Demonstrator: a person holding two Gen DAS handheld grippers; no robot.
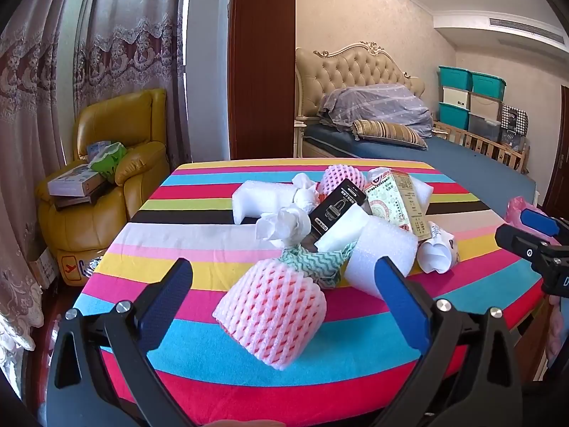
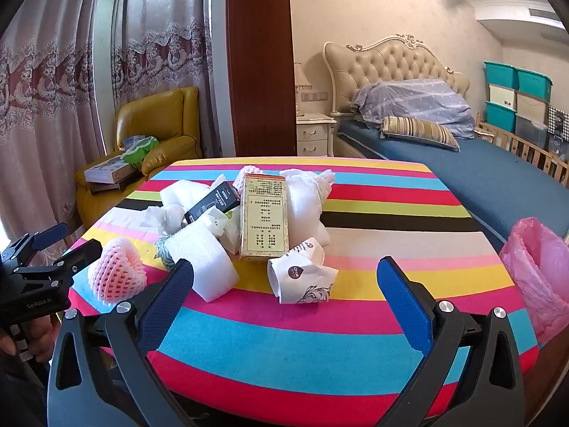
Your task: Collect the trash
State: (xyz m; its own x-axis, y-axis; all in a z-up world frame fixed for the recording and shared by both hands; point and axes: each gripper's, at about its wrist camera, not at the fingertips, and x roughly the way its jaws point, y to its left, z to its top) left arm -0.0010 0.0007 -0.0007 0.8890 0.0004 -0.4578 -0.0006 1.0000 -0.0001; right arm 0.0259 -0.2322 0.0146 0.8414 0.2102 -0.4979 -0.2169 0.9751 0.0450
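We work in a bedroom, at a table [image 1: 199, 341] covered with a multicoloured striped cloth; a bed [image 1: 462, 156] stands behind it and a yellow armchair [image 1: 117, 163] to the left.

Left wrist view: our left gripper [image 1: 284, 291] is spread wide and holds nothing. Between its fingers, nearest the camera, a pink foam fruit net [image 1: 274, 316] lies on the cloth. Behind it sits the trash pile: a white foam roll [image 1: 382, 252], a black carton [image 1: 336, 210], a beige printed box [image 1: 394, 199] and crumpled tissue [image 1: 284, 226]. Our right gripper [image 1: 533, 235] appears at the right edge, also spread apart.

Right wrist view: our right gripper [image 2: 284, 291] is open and empty above the cloth. A crumpled paper cup [image 2: 302, 275] lies just ahead of it, touching the beige printed box [image 2: 265, 219]. A pink trash bag [image 2: 540, 270] hangs at the table's right edge.
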